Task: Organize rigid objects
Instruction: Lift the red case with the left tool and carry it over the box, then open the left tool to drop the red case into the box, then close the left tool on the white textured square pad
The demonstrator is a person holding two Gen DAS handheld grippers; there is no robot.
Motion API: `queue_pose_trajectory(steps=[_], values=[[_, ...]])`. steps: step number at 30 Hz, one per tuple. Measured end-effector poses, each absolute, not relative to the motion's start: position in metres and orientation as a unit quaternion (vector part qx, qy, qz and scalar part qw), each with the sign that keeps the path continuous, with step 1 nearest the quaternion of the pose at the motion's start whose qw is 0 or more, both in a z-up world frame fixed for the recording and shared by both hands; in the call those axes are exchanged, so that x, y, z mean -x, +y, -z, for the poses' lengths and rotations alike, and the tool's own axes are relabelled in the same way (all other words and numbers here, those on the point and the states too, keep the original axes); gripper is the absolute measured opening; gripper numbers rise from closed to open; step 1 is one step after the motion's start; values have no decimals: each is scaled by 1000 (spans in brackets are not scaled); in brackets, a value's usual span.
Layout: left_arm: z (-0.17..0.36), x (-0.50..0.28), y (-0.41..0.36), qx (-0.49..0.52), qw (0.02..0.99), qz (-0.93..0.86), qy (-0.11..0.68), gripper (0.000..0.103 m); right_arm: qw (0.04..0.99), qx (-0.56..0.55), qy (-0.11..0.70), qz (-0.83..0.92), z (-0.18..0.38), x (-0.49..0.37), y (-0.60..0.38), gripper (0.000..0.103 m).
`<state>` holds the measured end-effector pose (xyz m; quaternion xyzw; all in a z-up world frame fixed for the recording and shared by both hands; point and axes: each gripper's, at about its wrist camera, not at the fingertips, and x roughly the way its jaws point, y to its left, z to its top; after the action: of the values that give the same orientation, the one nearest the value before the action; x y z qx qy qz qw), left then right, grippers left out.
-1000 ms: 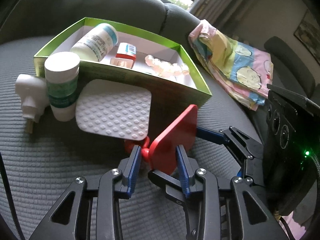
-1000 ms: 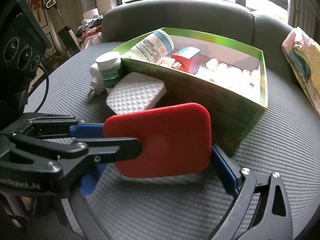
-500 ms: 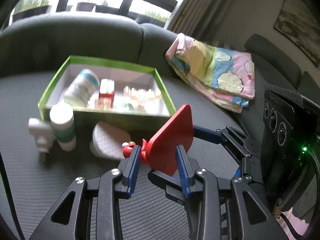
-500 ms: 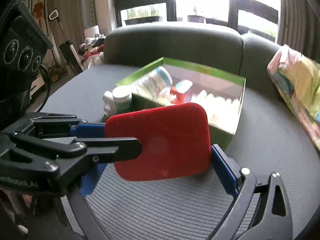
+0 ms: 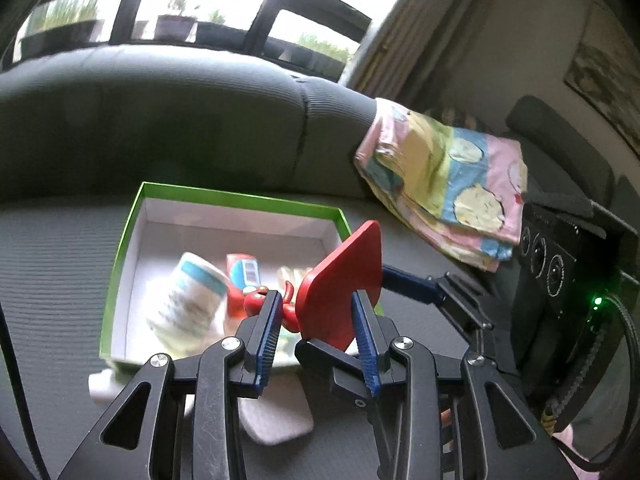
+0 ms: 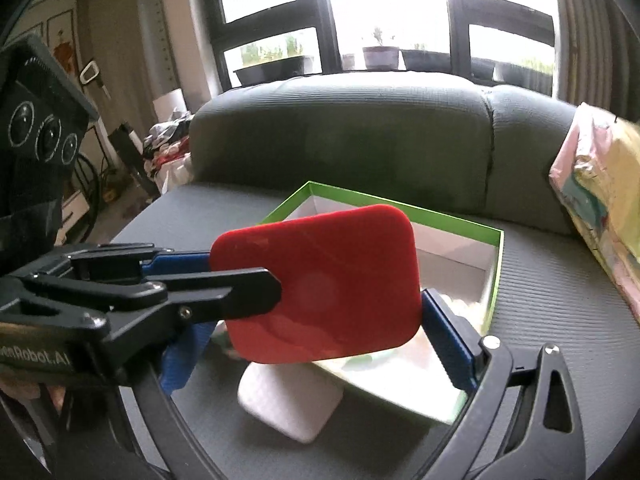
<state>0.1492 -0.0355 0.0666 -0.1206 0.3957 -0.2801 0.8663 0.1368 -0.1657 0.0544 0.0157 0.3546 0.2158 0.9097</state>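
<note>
My left gripper [image 5: 316, 328] is shut on a flat red plastic plate with a small red figure at its base [image 5: 344, 284]; the plate also shows broadside in the right wrist view [image 6: 320, 288]. It is held above the near edge of an open green box [image 5: 124, 248] that holds a white bottle [image 5: 188, 300] and a small red-and-blue pack [image 5: 242, 272]. My right gripper [image 6: 316, 344] is open, one blue finger on each side of the plate. A white textured pad [image 6: 288, 404] lies on the sofa in front of the box [image 6: 496, 272].
Everything rests on a grey sofa seat [image 5: 52, 264] with its backrest [image 6: 340, 128] behind. A folded pastel cloth [image 5: 448, 184] lies on the right. A white object [image 5: 102, 386] peeks out left of the pad [image 5: 276, 420]. Windows are behind.
Both grippers have risen and moved forward with the red plate, from low in front of the box to above its near edge. The box's inside now shows from above.
</note>
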Motion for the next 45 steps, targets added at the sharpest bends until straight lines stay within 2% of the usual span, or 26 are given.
queue_pose_trajectory(steps=[11, 12, 13, 15, 16, 24, 29, 45], values=[[-24, -191, -40, 117, 858, 235, 442, 37, 888, -33, 412, -201, -9, -184, -157, 99], [-23, -192, -41, 111, 860, 226, 444, 46, 887, -31, 416, -195, -7, -184, -157, 99], [-23, -191, -41, 101, 864, 214, 444, 66, 888, -31, 418, -191, -7, -186, -158, 99], [-27, -187, -41, 80, 877, 190, 434, 93, 887, -34, 422, -183, -7, -186, -162, 98], [-30, -184, -41, 72, 884, 180, 425, 96, 888, -39, 420, -182, -9, -184, -165, 98], [-51, -142, -34, -14, 925, 90, 368, 96, 907, -34, 389, -156, -31, -141, -185, 102], [-51, -114, -34, -40, 930, 70, 359, 97, 909, -24, 393, -135, -37, -108, -186, 102], [-57, -47, -34, -69, 938, 60, 334, 97, 904, -21, 406, -132, -37, -44, -173, 102]])
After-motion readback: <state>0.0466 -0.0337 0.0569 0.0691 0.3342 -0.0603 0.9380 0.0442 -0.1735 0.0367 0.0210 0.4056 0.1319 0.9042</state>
